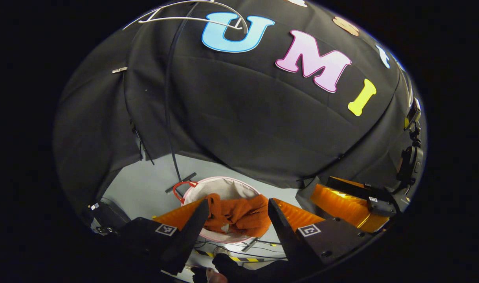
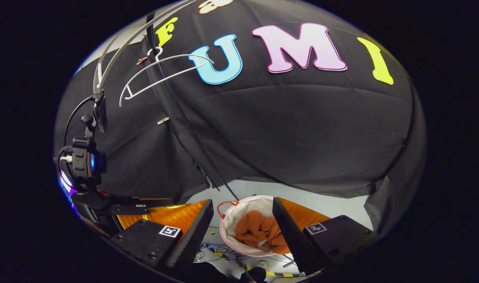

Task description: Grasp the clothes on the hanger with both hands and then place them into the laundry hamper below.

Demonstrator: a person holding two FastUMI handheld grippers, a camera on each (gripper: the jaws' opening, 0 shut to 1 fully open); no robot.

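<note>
Laundry hamper (image 2: 228, 230): round, pale-lined, mouth up, on the floor below both tools.
Clothes (image 1: 239, 215): orange, crumpled inside the hamper, lying against its rim; its long axis seems to run across the opening, hard to tell.
Hanger (image 2: 160, 74): white, bare, high on the wall.
Left gripper (image 1: 236, 230): fingers spread, holding nothing.
Right gripper (image 2: 243, 236): fingers spread, holding nothing.
</note>
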